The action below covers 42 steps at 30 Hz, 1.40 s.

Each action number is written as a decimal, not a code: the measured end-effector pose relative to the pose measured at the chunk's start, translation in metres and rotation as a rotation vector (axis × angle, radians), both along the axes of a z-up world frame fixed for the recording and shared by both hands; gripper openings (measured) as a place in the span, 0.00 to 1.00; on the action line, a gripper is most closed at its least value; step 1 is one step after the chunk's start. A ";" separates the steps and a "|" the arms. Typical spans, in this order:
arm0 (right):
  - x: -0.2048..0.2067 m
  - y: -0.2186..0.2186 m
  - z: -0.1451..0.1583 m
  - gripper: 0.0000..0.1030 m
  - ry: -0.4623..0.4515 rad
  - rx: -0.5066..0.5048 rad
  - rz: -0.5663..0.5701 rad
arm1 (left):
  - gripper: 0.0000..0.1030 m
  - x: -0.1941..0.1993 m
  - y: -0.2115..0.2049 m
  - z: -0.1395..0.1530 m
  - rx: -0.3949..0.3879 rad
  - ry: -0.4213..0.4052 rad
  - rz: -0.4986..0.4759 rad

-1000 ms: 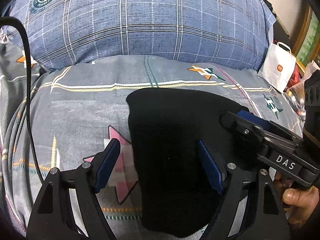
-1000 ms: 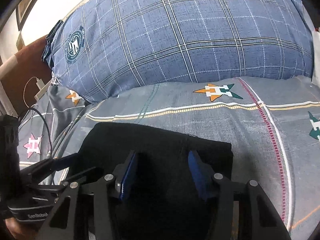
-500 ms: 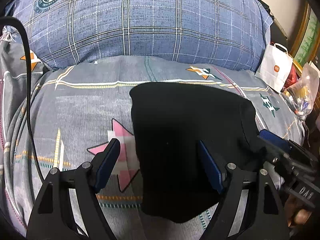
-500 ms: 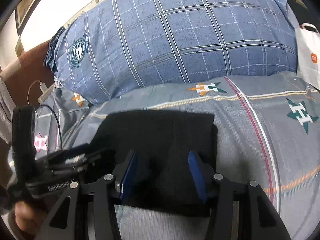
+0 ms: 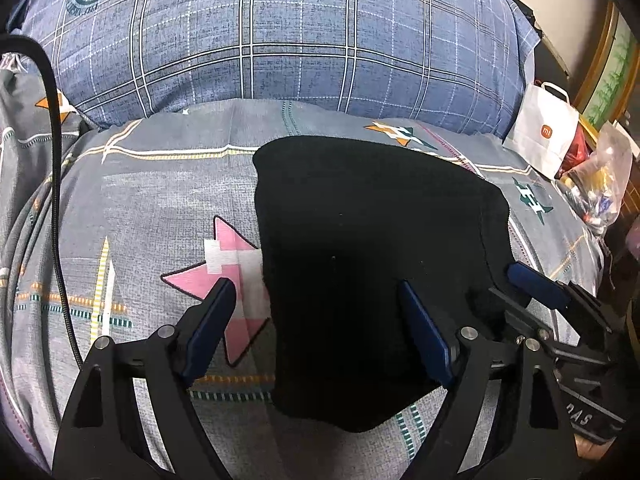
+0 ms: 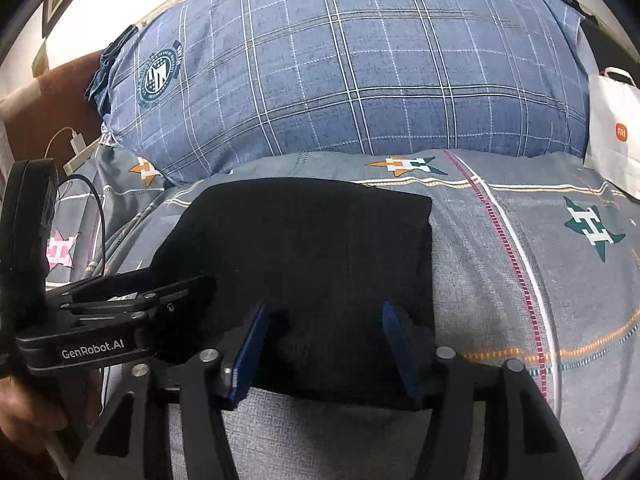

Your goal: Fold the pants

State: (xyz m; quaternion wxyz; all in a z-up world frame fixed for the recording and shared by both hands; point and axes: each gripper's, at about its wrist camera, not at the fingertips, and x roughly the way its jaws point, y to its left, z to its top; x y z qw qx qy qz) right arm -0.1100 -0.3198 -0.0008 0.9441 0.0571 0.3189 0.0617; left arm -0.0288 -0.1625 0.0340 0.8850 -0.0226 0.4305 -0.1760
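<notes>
Both grippers [image 5: 316,320] [image 6: 322,344] gape, apparently over folded pants [image 5: 372,264].

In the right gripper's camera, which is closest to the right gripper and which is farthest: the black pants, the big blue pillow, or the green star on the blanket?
From the right gripper:
1. The black pants, right between its fingers, near edge.
2. The green star, off to the right on the blanket.
3. The big blue pillow, at the back, beyond the pants.
</notes>
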 end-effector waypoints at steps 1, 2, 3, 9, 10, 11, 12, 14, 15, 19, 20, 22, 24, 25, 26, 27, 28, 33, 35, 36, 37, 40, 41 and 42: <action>0.000 0.002 0.000 0.62 0.000 -0.012 0.003 | 0.82 0.001 0.001 -0.001 -0.004 0.002 -0.001; 0.000 0.005 0.000 0.63 0.001 -0.027 0.006 | 0.82 0.001 0.001 -0.001 -0.008 0.004 -0.002; 0.001 0.007 -0.001 0.64 0.001 -0.039 0.009 | 0.83 0.001 0.002 -0.001 -0.010 0.006 0.000; 0.003 -0.003 0.009 0.65 0.018 0.033 0.008 | 0.83 0.002 0.004 0.003 -0.019 0.003 -0.001; 0.003 -0.006 0.012 0.65 0.021 0.057 0.004 | 0.82 0.002 0.004 0.005 -0.016 -0.002 -0.001; 0.004 -0.009 0.014 0.65 0.026 0.073 -0.002 | 0.82 0.001 0.005 0.006 -0.013 -0.008 0.001; 0.004 -0.012 0.016 0.65 0.030 0.078 -0.011 | 0.82 0.001 0.005 0.007 -0.012 -0.013 0.003; 0.004 -0.014 0.021 0.65 0.022 0.077 -0.018 | 0.82 0.002 0.007 0.009 -0.011 -0.018 0.008; 0.004 -0.015 0.023 0.65 0.019 0.074 -0.023 | 0.82 0.003 0.008 0.010 -0.014 -0.018 0.011; 0.012 -0.026 0.025 0.65 0.038 0.077 -0.064 | 0.82 0.007 0.015 0.012 -0.045 -0.013 0.024; 0.016 -0.029 0.023 0.65 0.052 0.079 -0.079 | 0.82 0.008 0.018 0.013 -0.060 -0.016 0.024; 0.025 -0.035 0.019 0.65 0.068 0.103 -0.090 | 0.82 0.011 0.022 0.016 -0.091 -0.023 0.016; 0.037 -0.042 0.012 0.65 0.101 0.148 -0.092 | 0.82 0.016 0.025 0.016 -0.137 -0.004 -0.007; 0.042 -0.045 0.009 0.65 0.122 0.167 -0.099 | 0.82 0.020 0.026 0.015 -0.156 0.018 -0.016; 0.046 -0.049 0.005 0.65 0.139 0.200 -0.102 | 0.82 0.023 0.029 0.013 -0.174 0.041 -0.012; 0.049 -0.053 0.003 0.65 0.141 0.237 -0.096 | 0.82 0.026 0.032 0.012 -0.187 0.050 -0.003; 0.051 -0.057 0.001 0.65 0.143 0.268 -0.092 | 0.83 0.028 0.034 0.011 -0.196 0.054 0.006; 0.055 -0.048 0.000 0.56 0.116 0.185 -0.009 | 0.82 0.039 0.028 -0.002 -0.222 0.113 -0.021; 0.056 -0.049 0.000 0.47 0.100 0.188 0.000 | 0.82 0.041 0.021 -0.008 -0.228 0.141 -0.034; 0.056 -0.049 0.000 0.46 0.098 0.183 0.008 | 0.82 0.041 0.020 -0.010 -0.231 0.143 -0.036; 0.056 -0.048 0.000 0.44 0.095 0.177 0.014 | 0.83 0.041 0.018 -0.010 -0.231 0.127 -0.033; 0.054 -0.052 -0.001 0.44 0.106 0.220 0.015 | 0.83 0.040 0.017 -0.010 -0.218 0.120 -0.039; 0.054 -0.057 -0.002 0.47 0.114 0.251 0.006 | 0.83 0.040 0.018 -0.011 -0.221 0.124 -0.042; 0.055 -0.061 -0.004 0.50 0.123 0.285 -0.010 | 0.83 0.041 0.018 -0.011 -0.226 0.126 -0.042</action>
